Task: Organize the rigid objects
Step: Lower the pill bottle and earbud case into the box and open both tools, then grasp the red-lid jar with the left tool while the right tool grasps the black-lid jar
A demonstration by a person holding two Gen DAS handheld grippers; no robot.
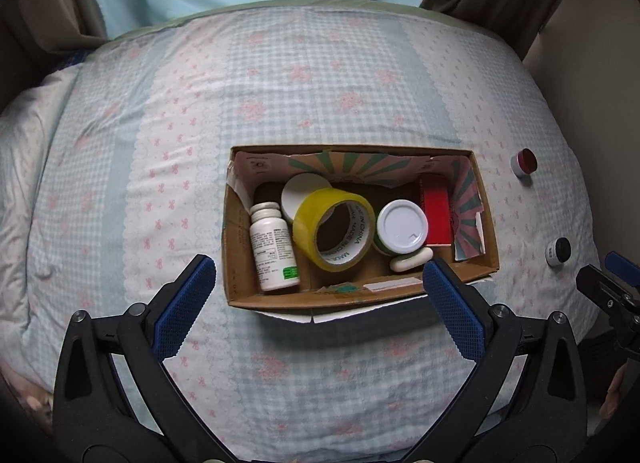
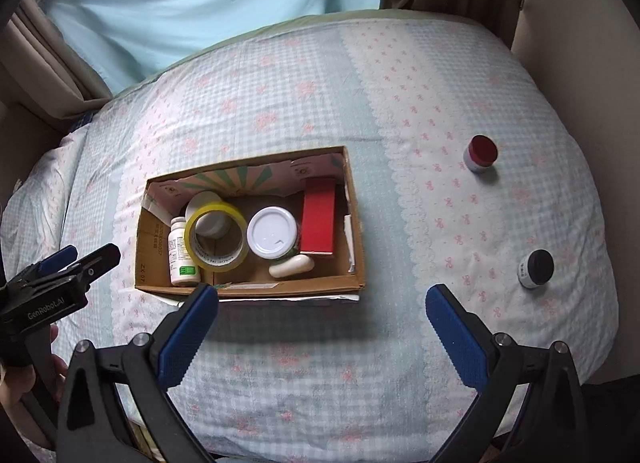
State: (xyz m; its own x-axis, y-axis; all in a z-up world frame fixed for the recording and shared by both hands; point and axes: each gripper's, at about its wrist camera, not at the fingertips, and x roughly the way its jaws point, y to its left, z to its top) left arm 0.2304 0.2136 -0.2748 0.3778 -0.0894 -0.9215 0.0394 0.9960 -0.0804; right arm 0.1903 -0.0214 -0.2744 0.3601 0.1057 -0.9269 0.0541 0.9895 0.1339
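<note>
Both claws are spread wide with nothing in them. Just past the left claw (image 1: 318, 277) is the cardboard box (image 1: 240, 263) with the tape roll (image 1: 334, 229) and bottles inside. Ahead-right of the right claw (image 2: 322, 299) sits the black-lid jar (image 2: 536, 268), then the red-lid jar (image 2: 481, 153) farther out on the bedspread (image 2: 320, 95).

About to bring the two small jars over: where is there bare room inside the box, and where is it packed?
Inside the cardboard box, bare floor shows only along the near wall, between the white pill bottle and the soap bar. The rest is crowded: yellow tape roll, white-lidded jar, red box. The bedspread between the box and the red-lidded jar and black-lidded jar is bare.
</note>
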